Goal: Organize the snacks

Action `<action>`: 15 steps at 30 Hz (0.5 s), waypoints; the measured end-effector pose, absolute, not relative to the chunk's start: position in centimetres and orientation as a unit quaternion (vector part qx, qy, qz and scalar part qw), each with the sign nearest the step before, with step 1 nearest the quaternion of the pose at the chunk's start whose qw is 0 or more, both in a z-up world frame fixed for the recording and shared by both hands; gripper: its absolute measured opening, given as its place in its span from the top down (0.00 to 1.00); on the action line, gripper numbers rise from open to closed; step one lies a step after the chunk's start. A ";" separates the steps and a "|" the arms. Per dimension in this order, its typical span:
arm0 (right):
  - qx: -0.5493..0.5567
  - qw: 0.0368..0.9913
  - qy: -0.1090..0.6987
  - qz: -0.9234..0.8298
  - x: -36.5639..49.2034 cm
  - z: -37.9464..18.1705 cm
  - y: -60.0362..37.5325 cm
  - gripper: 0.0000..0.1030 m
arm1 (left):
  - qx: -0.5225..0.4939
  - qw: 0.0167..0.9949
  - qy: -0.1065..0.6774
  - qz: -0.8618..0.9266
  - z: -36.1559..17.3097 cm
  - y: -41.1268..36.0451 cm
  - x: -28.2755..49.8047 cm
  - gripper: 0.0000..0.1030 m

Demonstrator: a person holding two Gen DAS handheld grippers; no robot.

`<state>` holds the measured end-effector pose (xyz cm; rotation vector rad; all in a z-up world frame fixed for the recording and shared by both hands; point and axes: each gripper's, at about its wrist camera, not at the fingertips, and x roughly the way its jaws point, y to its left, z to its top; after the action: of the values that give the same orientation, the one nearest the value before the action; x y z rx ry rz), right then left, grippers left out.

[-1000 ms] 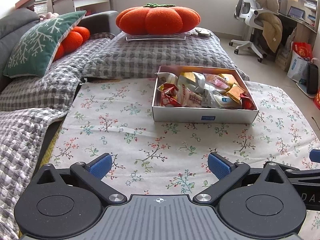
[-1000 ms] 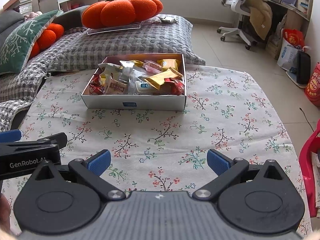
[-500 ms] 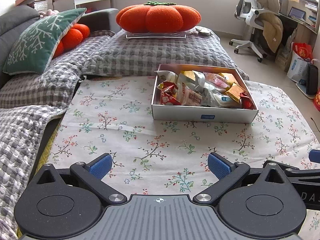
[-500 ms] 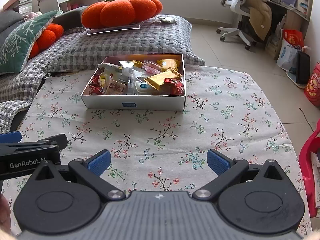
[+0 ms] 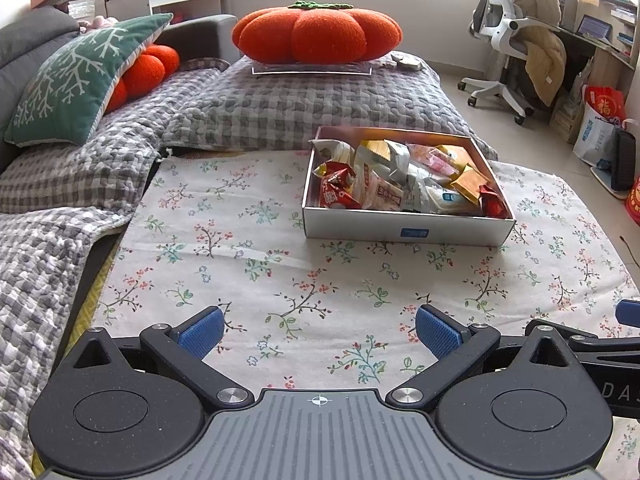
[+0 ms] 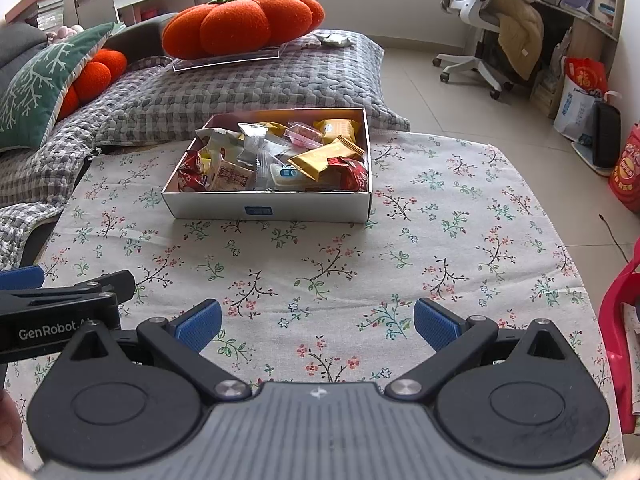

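A shallow white box (image 5: 404, 233) full of wrapped snacks (image 5: 400, 184) stands on the floral tablecloth (image 5: 240, 248), far side of the table. It also shows in the right wrist view (image 6: 268, 210) with its snacks (image 6: 280, 160). My left gripper (image 5: 318, 330) is open and empty, low over the cloth well short of the box. My right gripper (image 6: 316, 326) is open and empty, beside it to the right. Each gripper's side shows in the other's view.
A grey checked sofa (image 5: 280, 108) with an orange pumpkin cushion (image 5: 316, 36) and a green cushion (image 5: 76, 80) lies behind and left of the table. An office chair (image 5: 516, 40) and bags (image 6: 580, 96) stand on the floor at right. A red chair edge (image 6: 620, 320) is near the right.
Both grippers have drifted very slightly; the box sits a touch lower in the left wrist view. Jaws have stayed open and empty.
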<state>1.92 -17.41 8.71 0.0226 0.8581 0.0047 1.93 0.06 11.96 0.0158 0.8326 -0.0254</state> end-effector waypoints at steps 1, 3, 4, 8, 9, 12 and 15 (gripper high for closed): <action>0.011 0.909 0.416 0.002 1.9 8.7 -17.4 0.01 | 0.007 0.914 0.405 -0.013 11.9 0.1 1.9 0.01; 0.011 0.909 0.416 0.002 1.9 8.7 -17.4 0.01 | 0.008 0.914 0.405 -0.013 11.9 0.1 2.0 0.01; 0.011 0.909 0.416 0.002 1.9 8.7 -17.4 0.01 | 0.008 0.914 0.405 -0.013 11.9 0.1 2.0 0.01; 0.011 0.909 0.416 0.002 1.9 8.7 -17.4 0.01 | 0.008 0.914 0.405 -0.012 11.9 0.1 2.0 0.01; 0.011 0.909 0.416 0.002 1.9 8.7 -17.4 0.01 | 0.007 0.914 0.405 -0.013 11.9 0.1 2.0 0.01; 0.011 0.909 0.416 0.002 1.9 8.7 -17.4 0.01 | 0.007 0.914 0.406 -0.014 11.9 0.1 2.0 0.01; 0.011 0.909 0.416 0.002 2.0 8.7 -17.4 0.01 | 0.007 0.913 0.407 -0.014 11.8 0.1 2.0 0.01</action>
<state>1.96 -17.41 8.69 0.0223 0.8587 0.0041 1.99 0.08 11.79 0.0144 0.8384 -0.0279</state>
